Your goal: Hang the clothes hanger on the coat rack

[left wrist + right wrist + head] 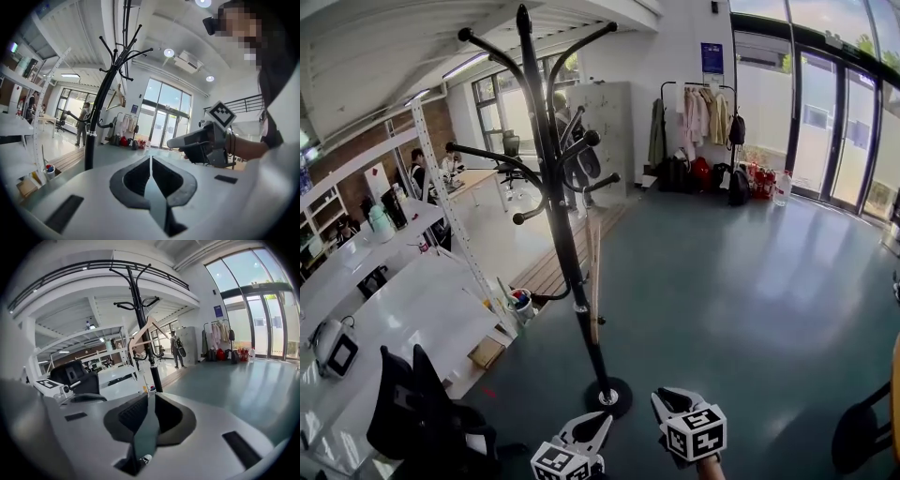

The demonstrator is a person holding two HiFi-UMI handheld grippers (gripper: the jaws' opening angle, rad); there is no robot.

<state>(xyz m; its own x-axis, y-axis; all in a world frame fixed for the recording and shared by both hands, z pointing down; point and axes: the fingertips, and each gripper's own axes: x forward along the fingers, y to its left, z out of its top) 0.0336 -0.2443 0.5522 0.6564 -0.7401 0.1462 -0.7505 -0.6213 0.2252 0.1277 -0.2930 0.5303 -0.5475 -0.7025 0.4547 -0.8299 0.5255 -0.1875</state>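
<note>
The black coat rack (551, 202) stands on the grey floor ahead of me, its round base (607, 397) just beyond my grippers. A pale wooden clothes hanger (593, 272) hangs from one of its lower hooks, edge-on in the head view; it also shows as the hanger (146, 330) in the right gripper view and the hanger (121, 96) in the left gripper view. My left gripper (602, 419) and right gripper (658, 398) are low, near the base, apart from the rack. Both hold nothing. In their own views the left gripper (150, 158) and right gripper (151, 394) show jaws meeting.
White tables (403, 309) and a black chair (422, 403) fill the left. A small bucket (520, 302) and a cardboard box (487, 352) lie by the table leg. A clothes rail with garments (698, 112) stands at the back. Another chair (862, 431) is at the right edge.
</note>
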